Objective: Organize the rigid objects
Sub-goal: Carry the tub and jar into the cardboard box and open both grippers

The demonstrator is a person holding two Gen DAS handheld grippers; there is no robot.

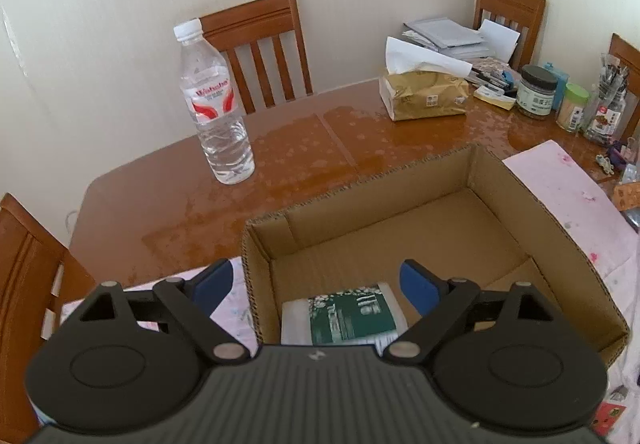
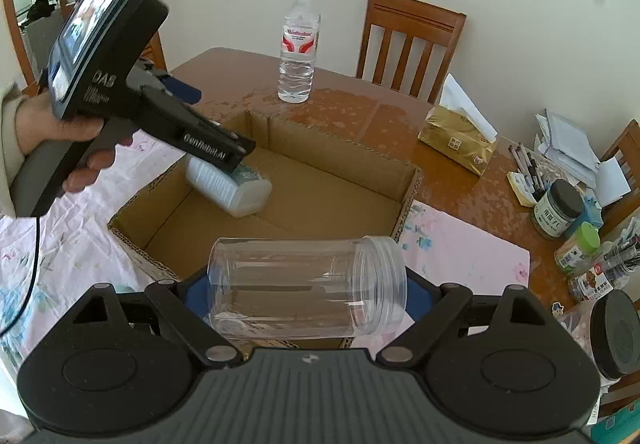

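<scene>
A clear plastic jar [image 2: 306, 286] is held sideways, clamped in the right tongs [image 2: 308, 292] for boxing, while the left tongs [image 1: 316, 282], spread apart, are poised over a white bottle [image 1: 344, 314] laid in the cardboard box [image 1: 540, 211] beneath them.

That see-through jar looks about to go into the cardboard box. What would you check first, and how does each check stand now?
1. Right gripper holds the clear jar across its sides: ok.
2. Jar over the cardboard box: not ok, only at its near edge.
3. Bare floor beside the white bottle lying in the box: ok.
4. Left gripper open, off the bottle: ok.
5. Left gripper clear of the drop path: cannot tell.
6. Water bottle standing outside the box, out of the way: ok.
</scene>
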